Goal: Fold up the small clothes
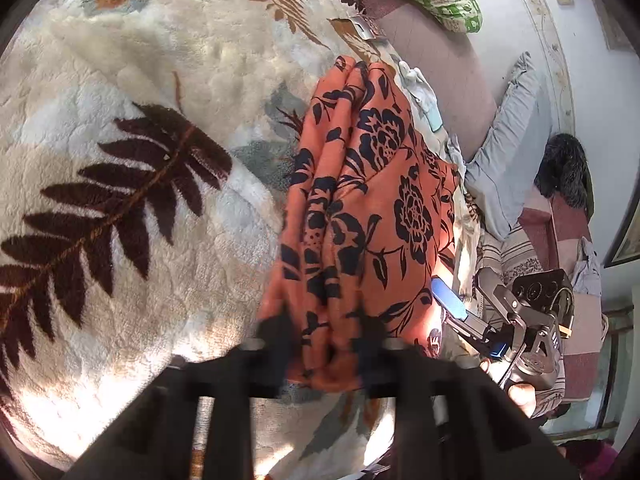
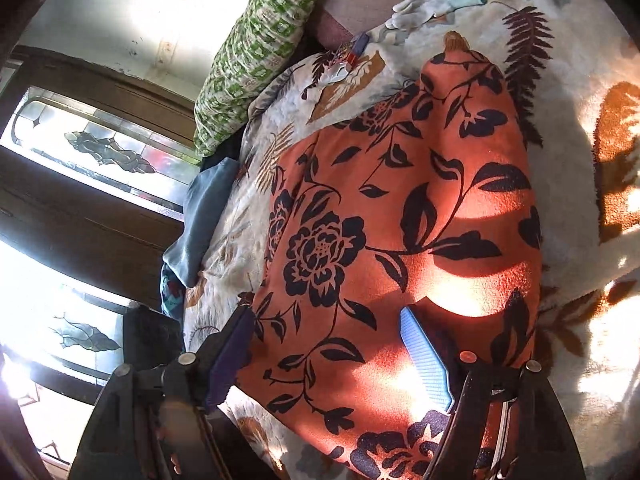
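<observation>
My left fingers (image 1: 324, 344) pinch the near edge of the orange cloth (image 1: 372, 184), which lies on the fluffy blanket (image 1: 140, 100). My right fingers (image 2: 332, 360) gape wide at three o'clock, holding nothing. I should lift slowly and keep edges even.

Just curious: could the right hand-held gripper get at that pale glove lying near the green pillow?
Probably yes. The right hand-held gripper is open and empty, and only the orange floral cloth lies flat before the glove.
</observation>
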### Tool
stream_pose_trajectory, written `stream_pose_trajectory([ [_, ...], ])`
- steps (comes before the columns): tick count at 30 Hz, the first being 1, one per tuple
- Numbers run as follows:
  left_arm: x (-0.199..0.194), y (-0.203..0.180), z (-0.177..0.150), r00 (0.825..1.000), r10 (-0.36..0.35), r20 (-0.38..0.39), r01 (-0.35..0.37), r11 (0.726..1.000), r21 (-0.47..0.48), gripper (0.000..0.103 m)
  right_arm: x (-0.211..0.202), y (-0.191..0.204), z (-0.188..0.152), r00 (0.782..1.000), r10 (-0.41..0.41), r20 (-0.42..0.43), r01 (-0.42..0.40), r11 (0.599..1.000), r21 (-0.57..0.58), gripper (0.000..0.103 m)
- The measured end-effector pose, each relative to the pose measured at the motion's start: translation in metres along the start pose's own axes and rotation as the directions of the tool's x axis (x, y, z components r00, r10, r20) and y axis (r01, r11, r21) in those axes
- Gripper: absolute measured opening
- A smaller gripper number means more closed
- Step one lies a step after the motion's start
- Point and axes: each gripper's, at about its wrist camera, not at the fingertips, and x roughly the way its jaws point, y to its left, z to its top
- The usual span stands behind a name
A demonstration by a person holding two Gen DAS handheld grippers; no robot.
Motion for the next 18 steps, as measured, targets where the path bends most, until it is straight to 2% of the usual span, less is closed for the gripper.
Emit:
stream_pose_trajectory([
  [1, -0.006, -0.004, -0.003, 1.0, -0.004, 0.028, 0.004, 1.0, 0.019, 0.017, -0.001, -0.001, 0.0, 1.0, 0.002, 0.0, -0.002, 1.0, 0.004, 0.079],
  [3, -0.015, -0.013, -0.013, 0.994, 0.035, 0.1, -0.042, 0.997, 0.066, 0.016, 0.001, -0.002, 0.0, 1.0, 0.006, -0.003, -0.006, 1.0, 0.006, 0.079],
  [4, -0.014, -0.01, -0.019, 0.992, 0.046, 0.115, -0.051, 0.998, 0.042, 0.016, 0.001, -0.001, 0.0, 1.0, 0.004, -0.002, -0.004, 1.0, 0.002, 0.079],
  [6, 0.005, 0.018, -0.026, 0.996, 0.05, 0.067, -0.044, 0.995, -0.089, 0.017, 0.002, 0.001, -0.002, 1.0, -0.004, -0.007, 0.004, 1.0, -0.012, 0.079],
  [7, 0.006, 0.026, -0.025, 0.997, 0.018, 0.07, -0.01, 0.993, -0.119, 0.019, 0.004, 0.002, -0.002, 1.0, -0.012, -0.013, 0.012, 1.0, -0.02, 0.079],
  [9, -0.006, 0.015, -0.018, 0.997, 0.011, 0.079, -0.005, 0.997, -0.071, 0.023, 0.006, 0.002, -0.002, 0.999, -0.017, -0.028, 0.017, 0.999, -0.027, 0.079],
  [11, -0.02, -0.004, -0.01, 0.992, 0.051, 0.119, -0.051, 0.999, -0.002, 0.043, 0.005, 0.003, 0.0, 0.999, -0.02, -0.03, 0.019, 0.999, -0.038, 0.079],
  [13, -0.036, -0.017, 0.006, 0.982, 0.015, 0.186, -0.023, 0.999, 0.039, 0.083, 0.006, 0.002, 0.001, 0.999, -0.013, -0.035, 0.012, 0.999, -0.034, 0.079],
  [15, -0.039, -0.025, 0.031, 0.975, -0.007, 0.221, -0.005, 0.999, 0.051, 0.09, 0.005, 0.0, 0.0, 1.0, -0.002, -0.031, 0.002, 1.0, -0.03, 0.079],
  [18, -0.018, -0.038, 0.074, 0.98, 0.038, 0.195, -0.06, 0.993, 0.105, 0.089, 0.004, -0.001, -0.001, 0.999, 0.008, -0.031, -0.009, 0.999, -0.035, 0.079],
])
